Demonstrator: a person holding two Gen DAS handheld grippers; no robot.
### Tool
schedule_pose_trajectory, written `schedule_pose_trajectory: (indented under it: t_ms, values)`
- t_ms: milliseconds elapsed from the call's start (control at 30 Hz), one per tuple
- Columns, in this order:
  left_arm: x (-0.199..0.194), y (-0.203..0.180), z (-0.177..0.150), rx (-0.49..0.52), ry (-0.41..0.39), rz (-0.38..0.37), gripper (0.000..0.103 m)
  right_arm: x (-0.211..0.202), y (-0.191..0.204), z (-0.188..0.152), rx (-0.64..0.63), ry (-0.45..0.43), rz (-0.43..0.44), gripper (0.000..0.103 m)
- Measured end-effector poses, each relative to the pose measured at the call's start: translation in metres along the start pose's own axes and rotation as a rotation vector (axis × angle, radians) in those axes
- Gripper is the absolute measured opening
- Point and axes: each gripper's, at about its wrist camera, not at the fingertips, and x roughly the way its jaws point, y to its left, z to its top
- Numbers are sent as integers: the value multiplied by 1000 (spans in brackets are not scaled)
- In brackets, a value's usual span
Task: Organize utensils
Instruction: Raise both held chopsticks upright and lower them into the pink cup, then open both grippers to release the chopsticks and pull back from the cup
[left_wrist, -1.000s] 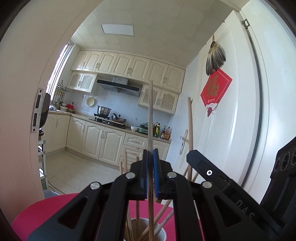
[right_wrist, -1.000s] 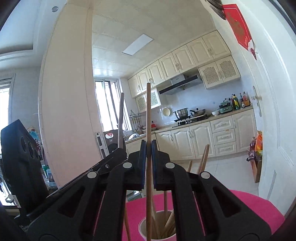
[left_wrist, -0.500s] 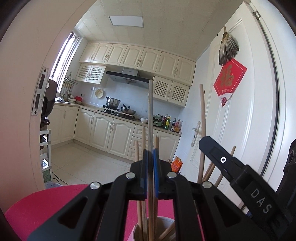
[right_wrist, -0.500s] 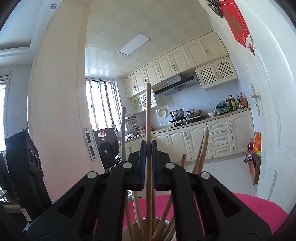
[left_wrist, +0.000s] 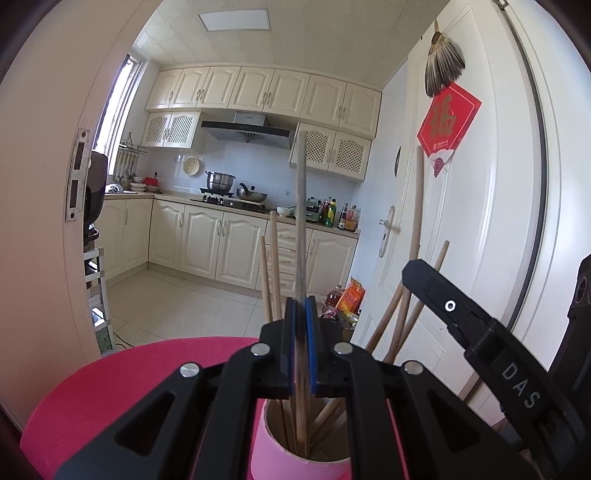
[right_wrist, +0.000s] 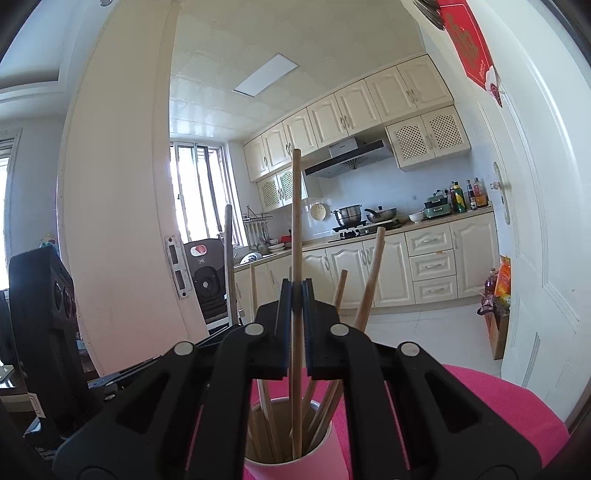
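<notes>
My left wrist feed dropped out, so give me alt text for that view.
The left gripper is shut on an upright chopstick whose lower end is inside a pink cup of chopsticks on a pink table. The right gripper's arm crosses the right side, with a kitchen behind.

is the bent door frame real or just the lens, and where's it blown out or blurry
Left wrist view: fisheye bows the white door; the held chopstick looks blurred close up. Right wrist view: the window is blown out, and the door frame curves likewise; the kitchen stays sharp.
</notes>
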Motion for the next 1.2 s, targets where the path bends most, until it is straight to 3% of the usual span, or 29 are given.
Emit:
schedule_pose_trajectory:
  t_ms: [100,133,167,200,533,967,1067,1133,1200]
  values:
    - [-6,-3,0,18,7,9,9,-6,-1,-1,-5,13,-9,6]
    - [-7,-4,1,23,12,14,13,-7,-1,-2,-6,18,-14,6]
    - [-8,-5,1,27,15,19,23,-9,-2,-3,-5,22,-17,6]
    - [-10,-5,2,33,12,27,25,-10,-3,-4,-2,27,-21,6]
    - [-31,-7,2,58,19,78,30,-17,-1,-12,-14,78,-45,6]
    - [-63,-4,5,65,12,139,52,-24,10,-17,-19,141,-71,8]
    - [-72,-3,5,68,9,146,54,-33,13,-14,-19,133,-82,22]
    - [-78,-4,5,75,3,153,56,-41,17,-14,-19,122,-85,43]
    - [-85,-5,7,80,2,158,58,-48,20,-12,-25,117,-90,44]
